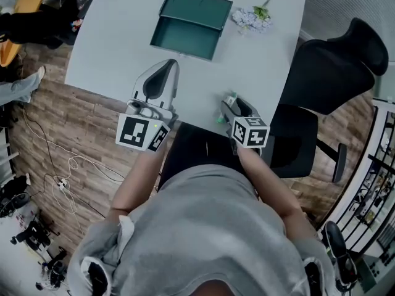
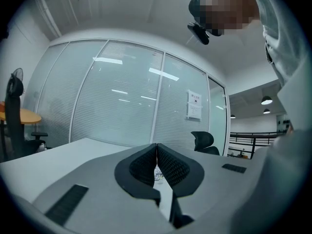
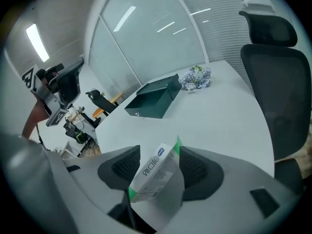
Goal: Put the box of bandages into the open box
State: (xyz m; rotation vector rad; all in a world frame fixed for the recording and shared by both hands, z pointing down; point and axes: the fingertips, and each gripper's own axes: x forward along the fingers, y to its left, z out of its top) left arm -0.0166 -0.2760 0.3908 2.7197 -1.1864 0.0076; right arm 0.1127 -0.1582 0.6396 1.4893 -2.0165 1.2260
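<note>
The box of bandages (image 3: 155, 172), white with green edges and blue print, stands tilted between the jaws of my right gripper (image 3: 158, 162). The jaws are spread wider than the box, and both ribbed pads (image 3: 126, 165) show bare faces, so the gripper is open. In the head view the right gripper (image 1: 233, 103) sits at the near edge of the white table (image 1: 111, 42). The open box (image 1: 188, 26) (image 3: 153, 100), dark green with its lid up, lies farther back. My left gripper (image 1: 162, 66) (image 2: 156, 152) is shut and empty, left of the right one.
A small bunch of pale flowers (image 1: 252, 17) (image 3: 196, 78) lies right of the open box. A black office chair (image 1: 333, 66) (image 3: 278, 72) stands by the table's right side. Cables (image 1: 68, 165) trail over the wooden floor at the left.
</note>
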